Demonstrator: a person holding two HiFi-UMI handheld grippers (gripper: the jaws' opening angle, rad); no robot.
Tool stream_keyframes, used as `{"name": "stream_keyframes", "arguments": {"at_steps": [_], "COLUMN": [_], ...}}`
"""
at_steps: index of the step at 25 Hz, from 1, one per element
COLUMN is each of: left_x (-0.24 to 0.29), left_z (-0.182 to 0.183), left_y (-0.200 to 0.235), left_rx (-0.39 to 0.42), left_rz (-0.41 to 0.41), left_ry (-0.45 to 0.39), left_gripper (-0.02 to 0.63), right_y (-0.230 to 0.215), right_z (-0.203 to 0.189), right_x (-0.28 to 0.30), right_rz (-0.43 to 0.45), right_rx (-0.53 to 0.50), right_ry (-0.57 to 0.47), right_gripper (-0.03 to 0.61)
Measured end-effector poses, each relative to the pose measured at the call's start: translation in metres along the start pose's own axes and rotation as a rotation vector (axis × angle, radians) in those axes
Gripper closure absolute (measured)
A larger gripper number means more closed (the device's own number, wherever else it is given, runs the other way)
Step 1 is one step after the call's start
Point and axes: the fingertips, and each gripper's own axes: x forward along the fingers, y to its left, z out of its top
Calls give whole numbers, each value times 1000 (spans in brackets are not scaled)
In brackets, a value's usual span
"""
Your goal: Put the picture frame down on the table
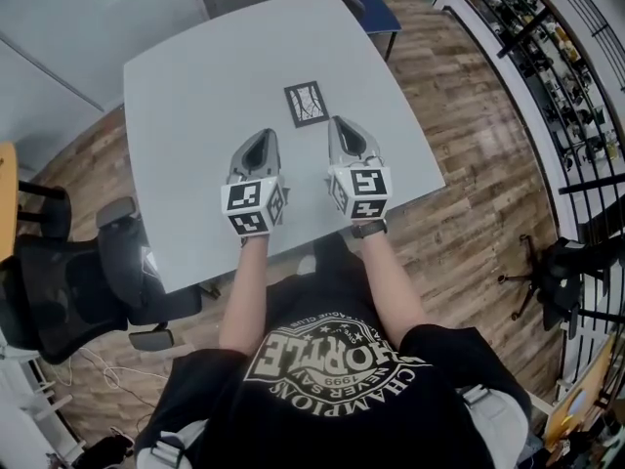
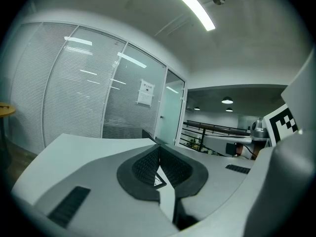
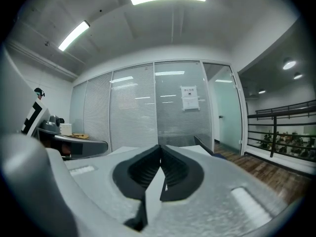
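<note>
A small dark-rimmed picture frame [image 1: 306, 103] lies flat on the grey table [image 1: 195, 86], towards its far middle. My left gripper [image 1: 260, 143] hovers over the table just near-left of the frame, its jaws closed together with nothing between them. My right gripper [image 1: 344, 131] sits just near-right of the frame, also shut and empty. In the left gripper view a corner of the frame [image 2: 157, 181] peeps through the gap below the closed tips [image 2: 159, 148]. The right gripper view shows the closed tips [image 3: 160, 147] against the glass wall.
A black office chair [image 1: 73, 281] stands at the table's near-left corner. A blue chair [image 1: 376, 13] is at the far right corner. Wooden floor [image 1: 479, 164] and a black railing [image 1: 547, 57] lie to the right. A glass partition [image 3: 148, 107] with a notice faces the grippers.
</note>
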Motion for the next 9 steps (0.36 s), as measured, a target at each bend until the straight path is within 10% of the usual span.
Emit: {"name": "stream_keyframes", "arguments": {"at_steps": [9], "left_x": [14], "left_z": [-9], "left_y": [17], "left_rx": [-31], "left_rz": [-10], "left_ry": [15], "left_gripper": [607], "right_y": [4], "right_z": [-9], "right_x": [10], "right_rz": [-2], "right_rx": [-21], "right_ry": [23], "right_gripper": [578]}}
